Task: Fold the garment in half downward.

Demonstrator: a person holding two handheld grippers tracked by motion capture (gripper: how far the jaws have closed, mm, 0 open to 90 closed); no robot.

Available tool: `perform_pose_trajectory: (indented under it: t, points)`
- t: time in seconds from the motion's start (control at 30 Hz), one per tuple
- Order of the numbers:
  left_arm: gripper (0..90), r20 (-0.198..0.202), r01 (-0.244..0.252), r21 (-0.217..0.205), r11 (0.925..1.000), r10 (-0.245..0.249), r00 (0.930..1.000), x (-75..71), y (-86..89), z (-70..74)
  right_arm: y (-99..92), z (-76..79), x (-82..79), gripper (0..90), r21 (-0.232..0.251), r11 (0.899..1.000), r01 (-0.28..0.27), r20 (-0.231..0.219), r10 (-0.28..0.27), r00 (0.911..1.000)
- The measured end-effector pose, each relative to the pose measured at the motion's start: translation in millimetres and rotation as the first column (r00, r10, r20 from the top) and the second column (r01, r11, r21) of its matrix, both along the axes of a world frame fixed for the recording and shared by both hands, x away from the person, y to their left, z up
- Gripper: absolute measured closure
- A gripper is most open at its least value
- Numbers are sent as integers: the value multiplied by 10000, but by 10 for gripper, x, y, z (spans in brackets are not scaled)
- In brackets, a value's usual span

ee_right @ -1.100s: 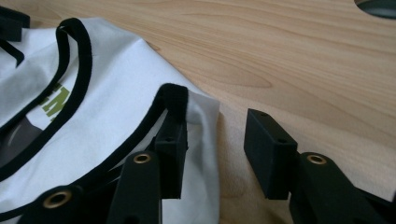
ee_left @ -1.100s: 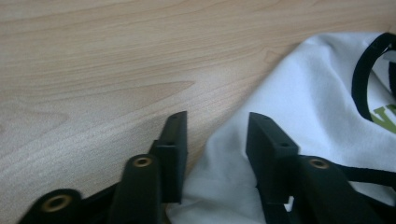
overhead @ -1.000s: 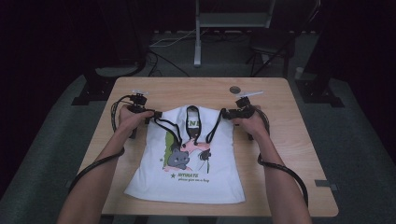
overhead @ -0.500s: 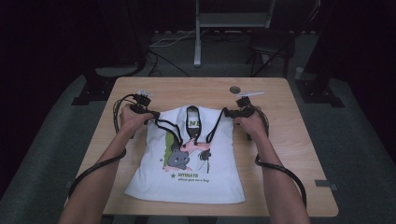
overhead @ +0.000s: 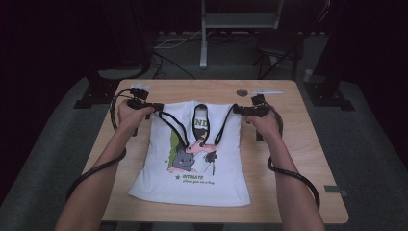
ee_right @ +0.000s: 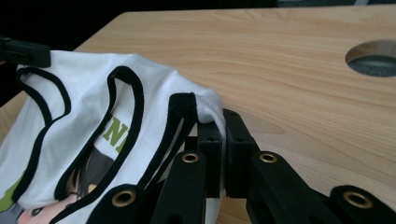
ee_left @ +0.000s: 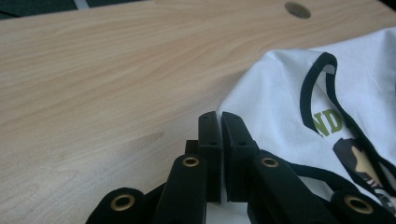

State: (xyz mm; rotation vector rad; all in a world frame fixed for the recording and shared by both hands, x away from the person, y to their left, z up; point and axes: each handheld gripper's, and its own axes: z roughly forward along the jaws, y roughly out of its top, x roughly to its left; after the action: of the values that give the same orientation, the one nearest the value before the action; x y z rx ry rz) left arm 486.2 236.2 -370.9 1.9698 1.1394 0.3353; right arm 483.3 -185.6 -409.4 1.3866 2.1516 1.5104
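A white sleeveless shirt (overhead: 192, 163) with black trim and a cartoon print lies face up on the wooden table (overhead: 298, 159), neck end away from me. My left gripper (overhead: 153, 107) is shut on the shirt's left shoulder corner. In the left gripper view the jaws (ee_left: 219, 116) are pressed together, with white cloth (ee_left: 280, 102) running in from the right. My right gripper (overhead: 239, 110) is shut on the right shoulder. In the right gripper view the black-edged strap (ee_right: 184, 105) drapes over the closed tips (ee_right: 219, 116). Both shoulders are raised a little off the table.
A round hole (overhead: 242, 92) sits in the tabletop near the far edge, with a thin white object (overhead: 267, 92) beside it. Cables trail from both grippers along my forearms. A metal stand (overhead: 204, 33) and dark floor lie beyond the table.
Both hands have risen slightly, and the shirt's shoulders have come up off the table with them. The lower part of the shirt has stayed flat.
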Motion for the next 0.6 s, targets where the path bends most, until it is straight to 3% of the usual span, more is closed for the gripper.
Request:
perform_pose_trajectory:
  t: [0.13,0.2,0.6]
  points:
    - [875,241,47,-419,9991,-37,9997,-65,42,46,-67,47,-70,868,276,9993,-235,268,227,9994]
    - [875,333,123,-366,9993,-111,9994,-105,53,59,-110,58,-120,866,601,9973,-432,416,407,9983]
    - [875,898,899,-325,9954,-867,9922,-444,115,139,-172,94,-448,872,937,9836,-1540,855,1462,9856]
